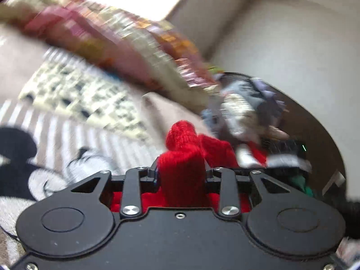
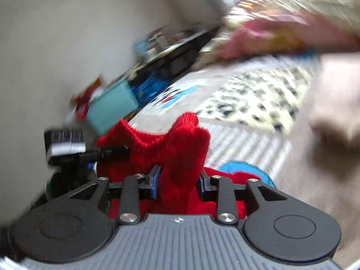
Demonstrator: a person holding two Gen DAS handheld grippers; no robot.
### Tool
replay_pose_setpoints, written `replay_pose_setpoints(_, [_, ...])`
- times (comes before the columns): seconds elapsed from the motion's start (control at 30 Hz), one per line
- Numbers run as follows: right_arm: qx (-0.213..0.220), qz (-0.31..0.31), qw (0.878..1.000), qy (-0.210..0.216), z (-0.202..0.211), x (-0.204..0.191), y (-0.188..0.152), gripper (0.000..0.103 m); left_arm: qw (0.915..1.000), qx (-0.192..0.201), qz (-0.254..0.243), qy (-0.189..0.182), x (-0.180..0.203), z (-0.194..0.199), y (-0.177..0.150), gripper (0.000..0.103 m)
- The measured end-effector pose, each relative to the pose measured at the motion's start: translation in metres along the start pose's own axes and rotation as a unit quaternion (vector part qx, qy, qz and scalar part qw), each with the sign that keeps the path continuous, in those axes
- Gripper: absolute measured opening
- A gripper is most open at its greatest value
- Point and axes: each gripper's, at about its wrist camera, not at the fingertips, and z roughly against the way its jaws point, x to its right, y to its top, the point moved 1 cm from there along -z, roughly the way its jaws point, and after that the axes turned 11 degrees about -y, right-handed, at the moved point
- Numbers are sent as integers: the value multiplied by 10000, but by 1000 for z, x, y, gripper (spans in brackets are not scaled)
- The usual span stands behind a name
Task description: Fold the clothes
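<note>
Both grippers clamp the red knit garment (image 1: 182, 157): the left gripper (image 1: 181, 173) and right gripper (image 2: 179, 177) each pinch a bunched fold between their jaws. Beyond, blurred, probably a striped blanket (image 2: 243, 144) lies on the far side.

A bed (image 1: 27, 213) carries everything here, covered by a plush blanket (image 1: 51, 139) with pale brown and white stripes and a black-and-white cartoon print. Directly on the blanket lies a cream cloth with dark speckles (image 1: 76, 94), spread flat; it shows again in the right wrist view (image 2: 258, 99). Beyond it a bulky multicoloured quilt (image 1: 108, 38) in pink, orange and yellow patches rests on the bed, its edge just beside the speckled cloth. Both views are heavily blurred, so finer detail cannot be told.
</note>
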Motion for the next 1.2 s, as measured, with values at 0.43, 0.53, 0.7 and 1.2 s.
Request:
replay_pose_setpoints(0.43, [1043, -1065, 9880, -408, 13, 14, -50, 53, 9967, 142, 796, -1, -1, 42, -29, 56])
replay_pose_setpoints(0.53, [1004, -1247, 9865, -342, 11, 15, -58, 44, 9955, 483, 811, 91, 2, 36, -32, 25])
replay_pose_setpoints(0.7, [966, -2378, 9648, 566, -2, 35, -60, 25, 9890, 907, 1133, -270, 2, 32, -28, 16])
replay_pose_setpoints(1.2, [1328, -1294, 9757, -1165, -1, 20, -22, 52, 9871, 967, 1085, 675, -14, 31, -27, 30])
